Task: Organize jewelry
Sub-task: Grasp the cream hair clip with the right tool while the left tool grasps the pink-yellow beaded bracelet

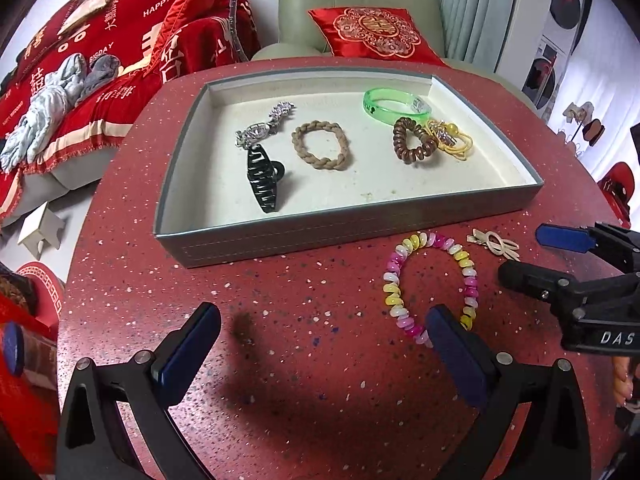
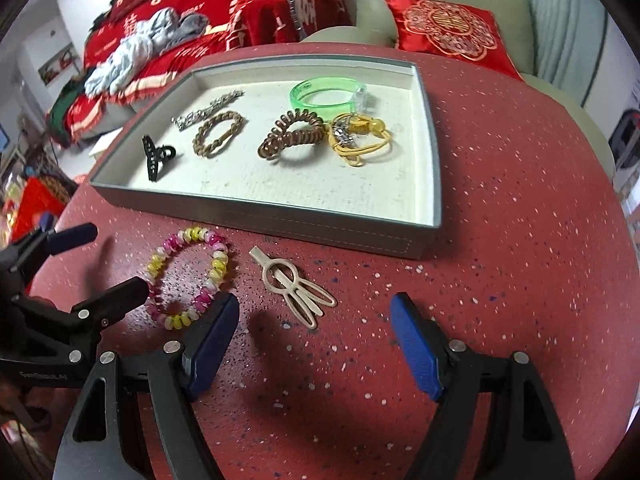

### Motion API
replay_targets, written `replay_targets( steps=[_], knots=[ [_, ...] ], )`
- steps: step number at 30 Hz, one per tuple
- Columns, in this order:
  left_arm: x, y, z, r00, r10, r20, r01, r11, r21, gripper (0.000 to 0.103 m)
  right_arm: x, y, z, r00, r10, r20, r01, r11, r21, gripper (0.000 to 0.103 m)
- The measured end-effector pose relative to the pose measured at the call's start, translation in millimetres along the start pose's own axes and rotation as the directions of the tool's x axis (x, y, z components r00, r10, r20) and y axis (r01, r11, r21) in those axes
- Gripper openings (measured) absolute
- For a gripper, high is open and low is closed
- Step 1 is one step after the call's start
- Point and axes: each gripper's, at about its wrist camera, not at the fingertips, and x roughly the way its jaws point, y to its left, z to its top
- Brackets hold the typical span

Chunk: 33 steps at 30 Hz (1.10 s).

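Nearest to me, both grippers are hovering over the red speckled tabletop, each with its jaws spread wide and holding nothing. The left gripper is sitting just beside the near edge of the pink-and-yellow coil bracelet, one blue pad overlapping the loop's near rim in its own view. The right gripper is facing the beige hair clip, which is lying flat between the bracelet and the tray.

The bracelet is looking light and springy; I would judge it will squash and slide, so pinching across one side of the ring seems safest. The clip is looking thin, stiff and smooth, likely slippery flat on the tabletop, so taking it across its narrow stem would probably work best.

Farther off, the grey tray is already holding six pieces: one black claw clip, one rhinestone clip, one braided tan tie, one brown coil tie, one yellow tie bundle and one green bangle. Two pieces are waiting outside it.
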Motion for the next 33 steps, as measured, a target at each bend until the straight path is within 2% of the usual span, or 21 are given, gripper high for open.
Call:
replay_targets(
  steps=[8,12,20,23,30,31,33],
  knots=[
    [6.8,-0.8,1.9,1.000,0.011,-0.017,-0.011,1.000,-0.008,0.103,6.8,11.9,7.2,1.000,-0.009,0.002,0.009,0.996,-0.094,0.077],
    [7.9,2.2,2.6,1.000,0.023,-0.017,-0.023,0.999,-0.023,0.103,7.9,18.5,10.5,1.000,-0.021,0.010,0.022,0.992,-0.123,0.061],
    [8.7,4.1,3.2,1.000,-0.002,-0.021,0.001,1.000,-0.030,0.103,6.6,24.4,12.6,1.000,-0.006,0.013,0.008,0.990,-0.144,0.041],
    [6.9,0.5,3.7,1.000,-0.020,-0.013,0.020,1.000,-0.017,0.103,6.2,26.7,12.7,1.000,-0.005,0.017,0.008,0.989,-0.146,0.021],
    [3.8,-12.8,6.8,0.999,-0.036,0.000,0.036,0.999,0.026,0.103,0.4,19.1,10.8,0.999,-0.022,0.034,0.025,0.995,-0.101,0.021],
    [4.0,-14.7,7.0,0.999,-0.038,-0.002,0.038,0.999,0.033,0.095,-2.4,15.6,10.4,0.999,-0.020,0.039,0.024,0.996,-0.081,0.021],
    [6.0,-17.9,7.2,0.999,-0.043,-0.016,0.044,0.998,0.042,0.093,-6.7,10.9,10.4,0.999,-0.017,0.046,0.019,0.999,-0.049,0.021]
  ],
)
